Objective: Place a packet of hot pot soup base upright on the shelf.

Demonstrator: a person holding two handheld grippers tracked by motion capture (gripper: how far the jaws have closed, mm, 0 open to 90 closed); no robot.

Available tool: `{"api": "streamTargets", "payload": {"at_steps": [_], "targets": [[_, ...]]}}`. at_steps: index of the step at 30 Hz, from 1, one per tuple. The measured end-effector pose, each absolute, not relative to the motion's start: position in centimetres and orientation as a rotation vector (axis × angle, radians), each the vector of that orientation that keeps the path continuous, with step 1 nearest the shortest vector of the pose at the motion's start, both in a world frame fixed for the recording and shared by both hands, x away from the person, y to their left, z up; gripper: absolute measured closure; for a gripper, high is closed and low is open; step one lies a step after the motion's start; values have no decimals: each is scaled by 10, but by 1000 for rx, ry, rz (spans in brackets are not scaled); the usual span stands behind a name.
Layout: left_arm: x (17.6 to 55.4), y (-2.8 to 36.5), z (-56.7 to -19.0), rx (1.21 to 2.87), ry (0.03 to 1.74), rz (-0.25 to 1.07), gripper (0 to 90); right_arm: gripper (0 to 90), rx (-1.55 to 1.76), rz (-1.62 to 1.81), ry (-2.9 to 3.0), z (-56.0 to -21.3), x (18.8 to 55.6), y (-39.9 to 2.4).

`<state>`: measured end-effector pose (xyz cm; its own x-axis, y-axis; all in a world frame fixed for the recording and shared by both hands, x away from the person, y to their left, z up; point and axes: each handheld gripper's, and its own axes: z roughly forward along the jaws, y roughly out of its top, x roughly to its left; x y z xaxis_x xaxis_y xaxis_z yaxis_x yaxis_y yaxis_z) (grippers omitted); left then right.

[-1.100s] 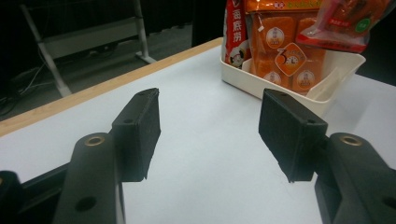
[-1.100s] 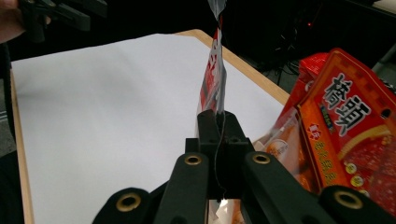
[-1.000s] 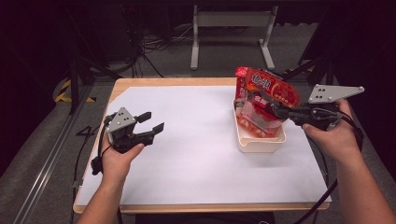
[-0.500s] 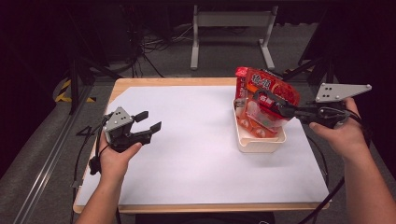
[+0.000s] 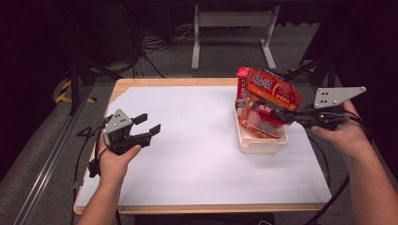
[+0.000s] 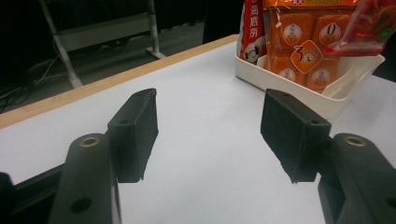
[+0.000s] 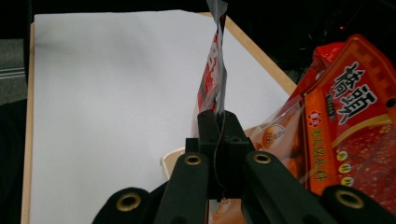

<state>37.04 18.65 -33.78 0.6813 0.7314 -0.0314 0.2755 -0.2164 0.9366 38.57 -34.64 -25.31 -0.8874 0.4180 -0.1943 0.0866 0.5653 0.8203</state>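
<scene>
Still, your right hand-held gripper [image 5: 287,116] stays clamped on the thin red plastic snack packet [image 7: 214,70], barely shifted above the cream plastic tray [image 5: 256,143]; your left hand-held gripper [image 5: 148,124] hovers unmoved, jaws apart.

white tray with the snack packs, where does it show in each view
High view: the white tray sits right of centre on the white table sheet, just ahead of the right gripper.
Left gripper view: upper right, beyond the open jaws.
Right gripper view: its rim peeks out low at centre, left of the shut jaws.
Shared landmark: the red snack bag.
</scene>
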Motion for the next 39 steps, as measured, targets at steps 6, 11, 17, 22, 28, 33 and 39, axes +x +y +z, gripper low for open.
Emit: {"api": "streamTargets", "payload": {"at_steps": [6,11,17,22,28,33,39], "targets": [[368,190,-338,1789,811,524,377,899,349,1236,2470,-258,388,-344],[367,190,-338,1790,813,525,377,899,333,1225,2493,-261,394,-343],[368,189,-339,1793,810,519,377,898,333,1265,2518,-265,396,-345],[368,173,-341,1825,770,482,365,898,329,1287,2537,-269,398,-342],[369,160,-342,1857,720,460,349,897,323,1327,2575,-270,403,-343],[371,161,-344,1861,725,454,348,899,329,1330,2602,-272,405,-344],[371,163,-345,1855,735,451,348,899,326,1344,2624,-275,406,-342]]}}
